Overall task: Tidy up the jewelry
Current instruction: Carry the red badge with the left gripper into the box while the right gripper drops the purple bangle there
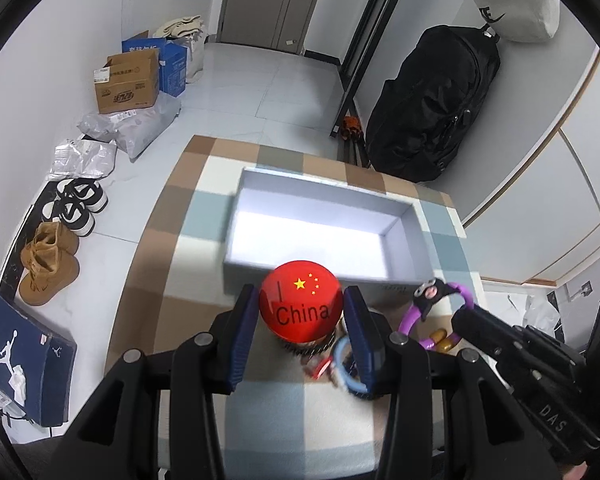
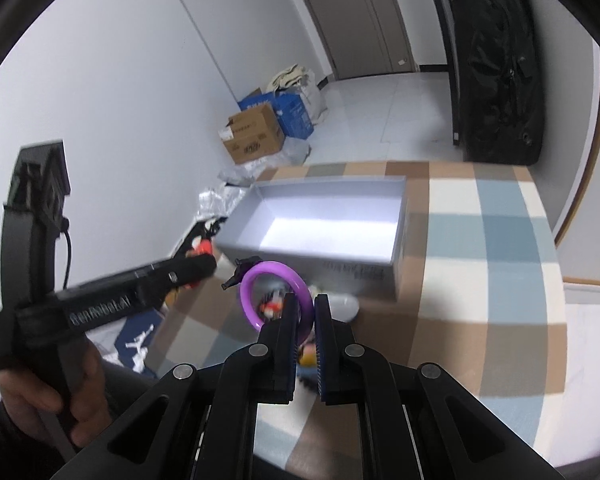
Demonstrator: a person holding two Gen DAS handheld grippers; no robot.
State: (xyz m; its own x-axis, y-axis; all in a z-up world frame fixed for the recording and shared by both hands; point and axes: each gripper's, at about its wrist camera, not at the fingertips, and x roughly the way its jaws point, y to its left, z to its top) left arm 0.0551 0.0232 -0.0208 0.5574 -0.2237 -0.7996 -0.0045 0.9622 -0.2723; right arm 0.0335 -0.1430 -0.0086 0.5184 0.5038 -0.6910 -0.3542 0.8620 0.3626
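On checkered cloth (image 1: 196, 320) by white tiles, left tool (image 1: 300, 312) grips badge (image 1: 300, 304), right tool (image 2: 306, 312) a purple ring (image 2: 274, 270).

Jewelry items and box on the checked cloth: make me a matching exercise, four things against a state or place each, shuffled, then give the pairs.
Things:
1. red China badge
2. purple ring
3. white box
4. light blue loop

States:
A. lying on the cloth under the left gripper
B. open, nothing visible inside
C. between the left jaws
D. clamped in the right gripper

Pairs: 1-C, 2-D, 3-B, 4-A
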